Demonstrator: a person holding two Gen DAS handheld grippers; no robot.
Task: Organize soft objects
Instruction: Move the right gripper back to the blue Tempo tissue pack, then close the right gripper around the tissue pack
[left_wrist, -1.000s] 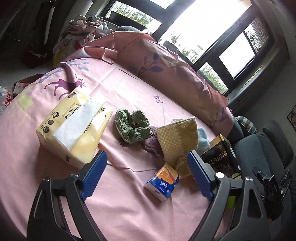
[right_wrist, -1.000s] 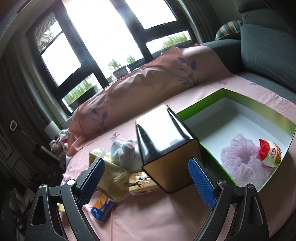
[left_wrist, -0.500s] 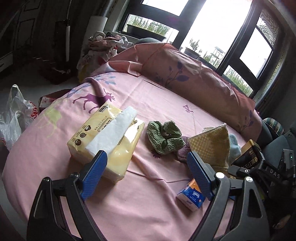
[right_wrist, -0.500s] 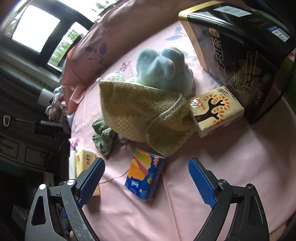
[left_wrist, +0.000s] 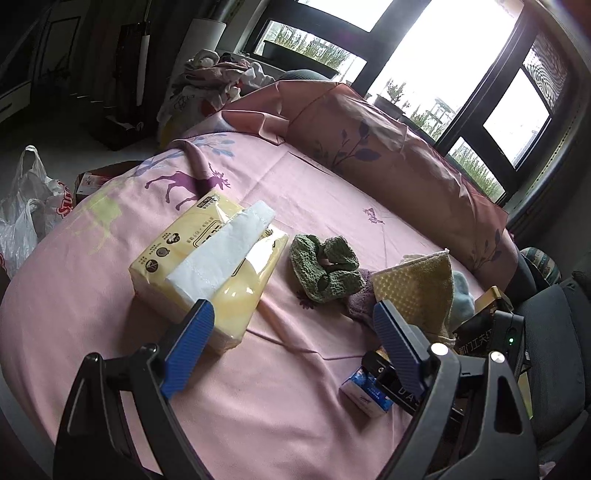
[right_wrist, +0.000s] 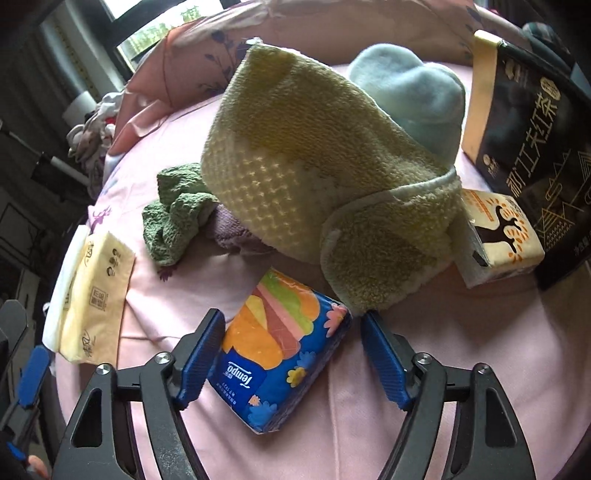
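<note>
The blue tissue pack (right_wrist: 282, 349) lay flat on the pink bedsheet (right_wrist: 461, 387), between the spread fingers of my right gripper (right_wrist: 291, 354); its left pad touched or nearly touched the pack, the right stood apart; just beyond lay the yellow towel (right_wrist: 314, 177), over a pale blue plush (right_wrist: 417, 96); my left gripper (left_wrist: 291, 343) hung open, holding nothing, near the yellow tissue box (left_wrist: 210, 266) and green knit (left_wrist: 325, 269).
</note>
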